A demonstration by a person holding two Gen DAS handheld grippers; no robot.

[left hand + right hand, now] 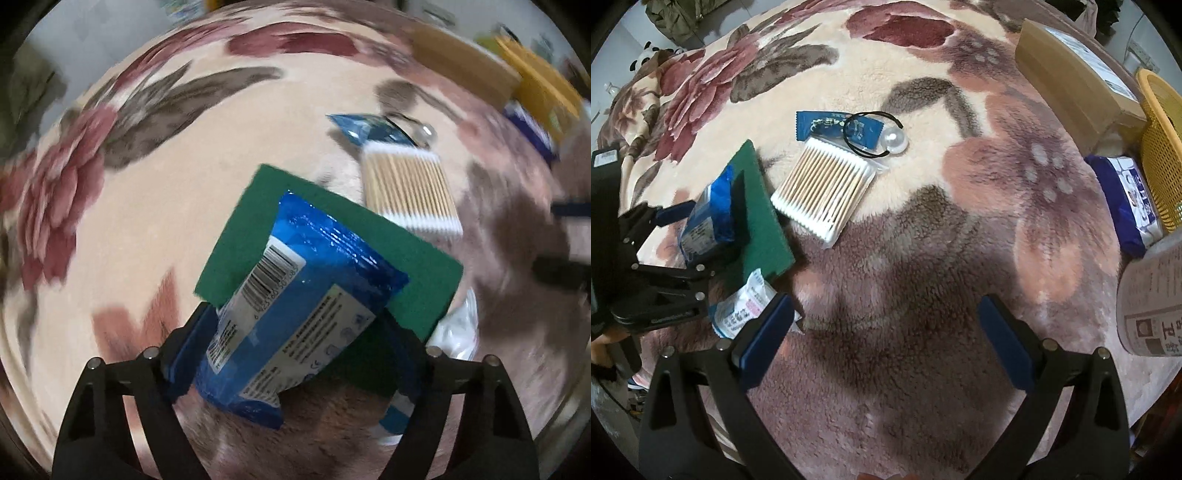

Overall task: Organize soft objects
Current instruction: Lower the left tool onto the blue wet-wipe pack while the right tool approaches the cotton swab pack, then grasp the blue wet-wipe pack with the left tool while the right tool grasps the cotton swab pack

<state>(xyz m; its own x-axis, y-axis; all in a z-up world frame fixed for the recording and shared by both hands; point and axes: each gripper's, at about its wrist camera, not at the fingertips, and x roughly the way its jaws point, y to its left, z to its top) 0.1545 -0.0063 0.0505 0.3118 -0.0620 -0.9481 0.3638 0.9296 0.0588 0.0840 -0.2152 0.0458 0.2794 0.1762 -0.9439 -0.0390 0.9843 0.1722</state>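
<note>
A shiny blue pack of wipes (295, 291) with a white barcode label lies tilted on a flat green scrub pad (255, 229), at the left of the flowery fuzzy blanket (923, 258). The left gripper (291, 350) points steeply down over the pack, with one finger on each side of it. Its jaws look close to the pack, but I cannot tell if they press on it. Just right of the pad lies a clear pack of cotton swabs (823, 188), and beyond it a small blue sachet (834, 127) with a black hair tie and its pearl bead (894, 140). The right gripper (882, 339) also points down, wide open, with only blanket between its blue pads. Its view alone shows a small white packet (746, 310) near its left finger, and far right a cardboard box (1071, 77), a yellow basket (1161, 147) and a blue tissue pack (1126, 199).
</note>
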